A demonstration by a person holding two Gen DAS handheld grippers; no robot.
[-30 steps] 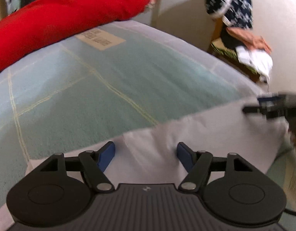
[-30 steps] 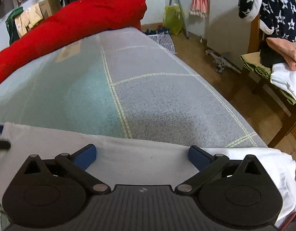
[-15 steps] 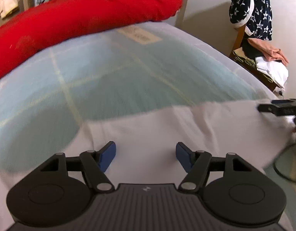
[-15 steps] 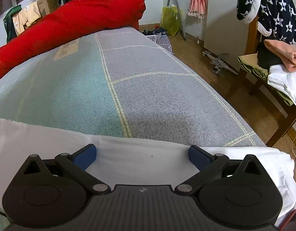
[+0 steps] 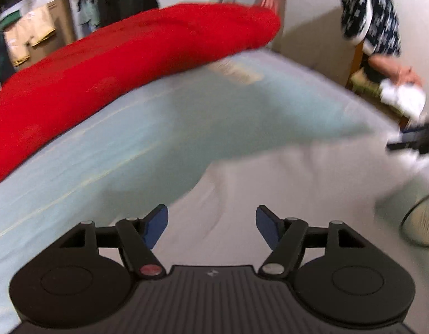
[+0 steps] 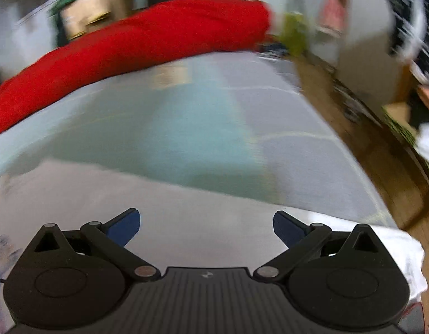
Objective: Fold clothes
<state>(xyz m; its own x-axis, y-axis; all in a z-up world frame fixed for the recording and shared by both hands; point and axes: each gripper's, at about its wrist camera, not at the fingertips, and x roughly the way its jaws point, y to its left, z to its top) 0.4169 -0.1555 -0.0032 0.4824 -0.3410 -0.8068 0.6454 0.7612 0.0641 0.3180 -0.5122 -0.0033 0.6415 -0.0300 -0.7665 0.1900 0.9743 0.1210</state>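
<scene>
A white garment lies flat across the near end of a pale green and grey checked mattress. My left gripper hangs above the garment's left part, open, with nothing between its blue pads. The right gripper is over the same white garment, also open and empty. In the left wrist view the right gripper shows as a dark blurred shape at the far right, above the cloth's right end. Both views are blurred by motion.
A long red blanket lies rolled along the far side of the mattress. At the right a wooden chair holds folded clothes, with a dark star-patterned garment over it. Wooden floor runs beside the bed.
Both grippers have lifted away from the white garment and tilted upward, so more of the room shows. The left one swung sideways along the cloth. Jaws stayed open and empty.
</scene>
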